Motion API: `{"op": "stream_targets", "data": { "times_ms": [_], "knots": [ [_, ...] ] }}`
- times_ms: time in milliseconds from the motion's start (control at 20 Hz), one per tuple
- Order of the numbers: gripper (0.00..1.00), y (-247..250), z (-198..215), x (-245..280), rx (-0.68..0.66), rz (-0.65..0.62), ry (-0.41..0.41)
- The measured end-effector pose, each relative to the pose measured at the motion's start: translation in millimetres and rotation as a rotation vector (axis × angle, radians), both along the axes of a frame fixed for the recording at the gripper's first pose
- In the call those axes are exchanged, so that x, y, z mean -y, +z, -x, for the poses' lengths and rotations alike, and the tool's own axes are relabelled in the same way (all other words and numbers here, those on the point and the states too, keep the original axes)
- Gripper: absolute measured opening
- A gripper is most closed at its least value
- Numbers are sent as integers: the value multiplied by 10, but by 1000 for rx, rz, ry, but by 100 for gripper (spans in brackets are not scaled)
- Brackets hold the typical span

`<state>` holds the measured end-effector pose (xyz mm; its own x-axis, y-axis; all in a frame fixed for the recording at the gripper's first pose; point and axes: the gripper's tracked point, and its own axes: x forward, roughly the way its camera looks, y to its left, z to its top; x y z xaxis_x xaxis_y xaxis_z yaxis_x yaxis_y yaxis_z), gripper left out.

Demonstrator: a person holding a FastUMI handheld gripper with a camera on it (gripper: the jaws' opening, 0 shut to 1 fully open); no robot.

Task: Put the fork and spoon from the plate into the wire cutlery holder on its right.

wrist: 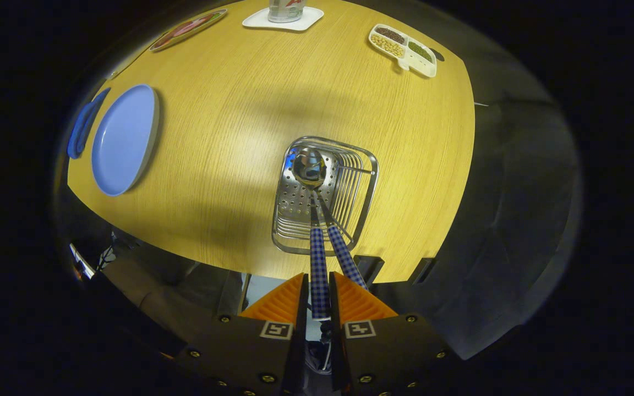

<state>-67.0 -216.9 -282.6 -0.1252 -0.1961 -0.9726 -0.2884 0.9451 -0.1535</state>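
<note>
Gripper [318, 294] clamped on the checked handle of the spoon [310, 166], both fingers pressing it. Spoon bowl sits down inside the wire cutlery holder [370, 165] just ahead of the fingers. A second checked handle, the fork [343, 254], leans in the same holder beside it. Blue plate [124, 138] well off to the left, bare. Beyond the holder: divided tray [431, 67] with beans and grains.

Place: a staged dining booth.
Table [229, 137]: round, wood-grain.
Tableware: blue plate [124, 140], sectioned snack dish [403, 49], wire cutlery holder [325, 195].
Surround: dark cloth.
</note>
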Motion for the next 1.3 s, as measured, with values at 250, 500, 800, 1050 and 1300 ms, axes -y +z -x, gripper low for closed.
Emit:
{"op": "stream_targets", "data": {
  "times_ms": [250,500,800,1050,1300],
  "knots": [
    [25,135,-1,-29,37,-8,-4],
    [76,388,-9,-174,144,-44,-30],
    [96,592,-145,-693,406,-152,-71],
    [96,610,-124,-1273,538,-231,-11],
    [96,739,-291,-1702,701,-290,-6]
  ]
}}
